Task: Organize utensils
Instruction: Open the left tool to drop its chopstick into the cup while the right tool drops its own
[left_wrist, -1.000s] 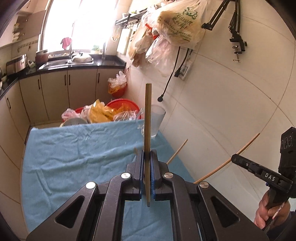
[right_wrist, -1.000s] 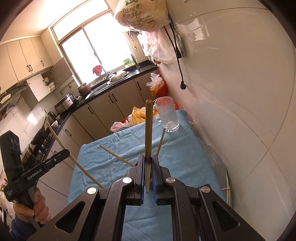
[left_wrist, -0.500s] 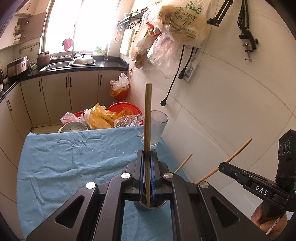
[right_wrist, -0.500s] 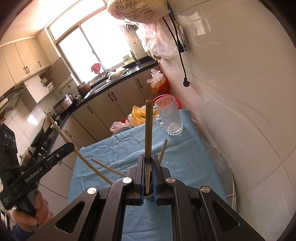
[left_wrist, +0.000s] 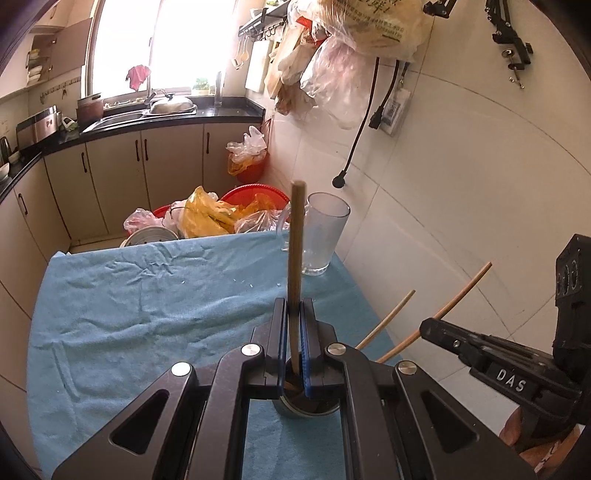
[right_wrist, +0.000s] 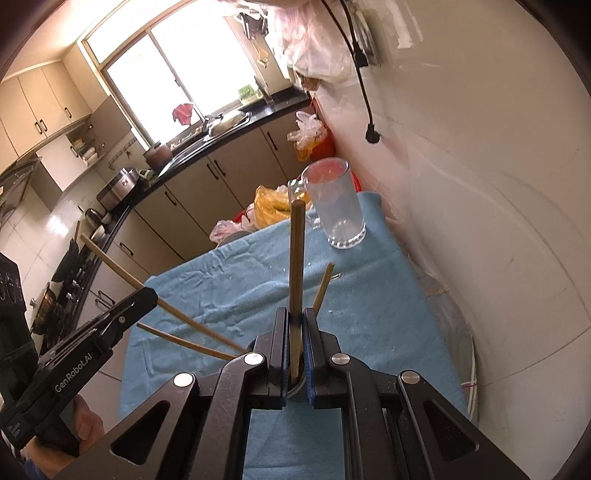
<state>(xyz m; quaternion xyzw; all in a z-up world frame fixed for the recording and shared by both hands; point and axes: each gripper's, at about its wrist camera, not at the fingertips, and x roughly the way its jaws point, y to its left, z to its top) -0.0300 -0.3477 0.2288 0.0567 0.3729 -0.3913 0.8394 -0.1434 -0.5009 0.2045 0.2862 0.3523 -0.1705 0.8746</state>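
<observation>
My left gripper (left_wrist: 294, 308) is shut on a brown chopstick (left_wrist: 296, 243) that stands up between the blue pads. Its lower end points into a round metal holder (left_wrist: 295, 408) on the blue cloth (left_wrist: 147, 302), just under the jaws. My right gripper (right_wrist: 295, 315) is shut on another chopstick (right_wrist: 296, 266) over the same holder (right_wrist: 293, 391). Loose chopsticks (right_wrist: 184, 341) lean out of the holder. Each view shows the other gripper from the side: the right gripper (left_wrist: 428, 328) and the left gripper (right_wrist: 149, 295), each with its stick slanting up.
A clear glass mug (left_wrist: 323, 236) stands at the cloth's far right corner, near the tiled wall (left_wrist: 461, 184). Beyond the table edge are red basins with plastic bags (left_wrist: 221, 214). Kitchen cabinets and a sink counter run along the back. A hand (right_wrist: 85, 424) holds the left gripper.
Both grippers have sunk toward the table with their chopsticks. The metal holder has come into view under the jaws, and the stick ends now reach its mouth. Both grips stay shut.
</observation>
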